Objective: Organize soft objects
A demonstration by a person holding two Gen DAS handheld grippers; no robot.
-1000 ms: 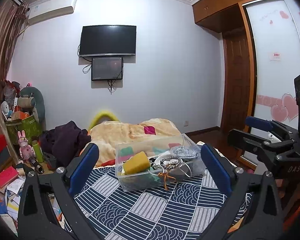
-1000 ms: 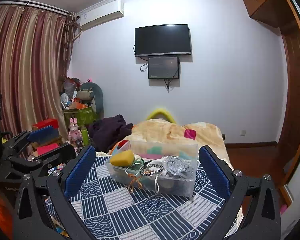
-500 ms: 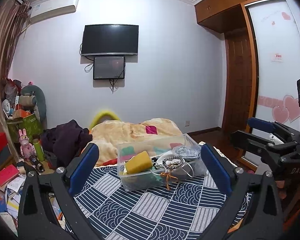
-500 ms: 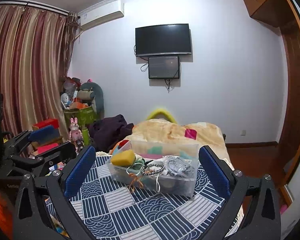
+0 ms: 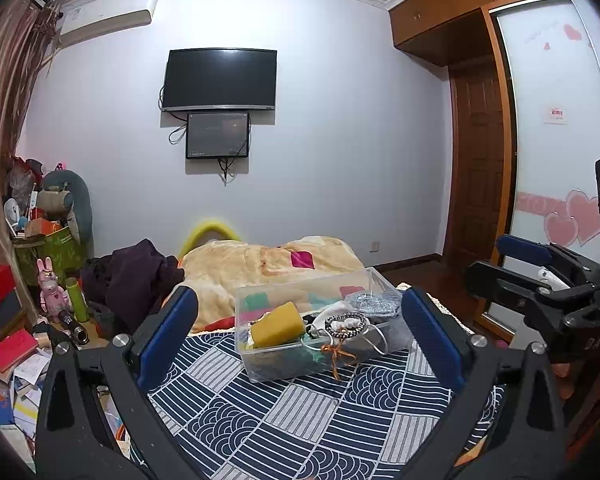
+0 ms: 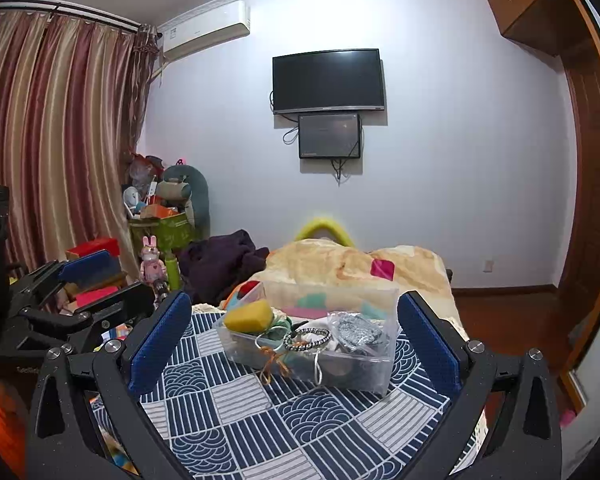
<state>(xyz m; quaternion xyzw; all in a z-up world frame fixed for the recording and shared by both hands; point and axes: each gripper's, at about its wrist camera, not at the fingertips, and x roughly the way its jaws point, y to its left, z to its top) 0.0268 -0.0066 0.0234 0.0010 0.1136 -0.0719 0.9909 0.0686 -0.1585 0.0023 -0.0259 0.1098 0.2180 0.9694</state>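
Nearest the lenses, the left gripper (image 5: 300,320) and the right gripper (image 6: 294,320) both stand with their blue pads spread wide and nothing between them, held above the patterned blue-and-white cloth (image 5: 300,412) without touching it. Compared with a second ago, the left wrist view has slid slightly: the clear plastic box (image 5: 284,368) and the wall screens sit a little further right in the frame, while the right wrist view is almost unchanged. Neither gripper has closed or come nearer the box, so the contents lie as they did.

Beyond the pads, the box rests on the cloth and holds the soft things: a yellow sponge (image 5: 277,324) at its left end, green fabric (image 6: 278,326) beside it, a bead bracelet (image 5: 346,325) draped over the middle with an orange cord hanging down the front wall, and a silvery pouch (image 6: 356,330) at the right end.

Farther back lies a beige blanket (image 5: 268,260); a television (image 5: 220,79) hangs on the wall.

Such a scene fits either a box just filled or one about to be unpacked and sorted.
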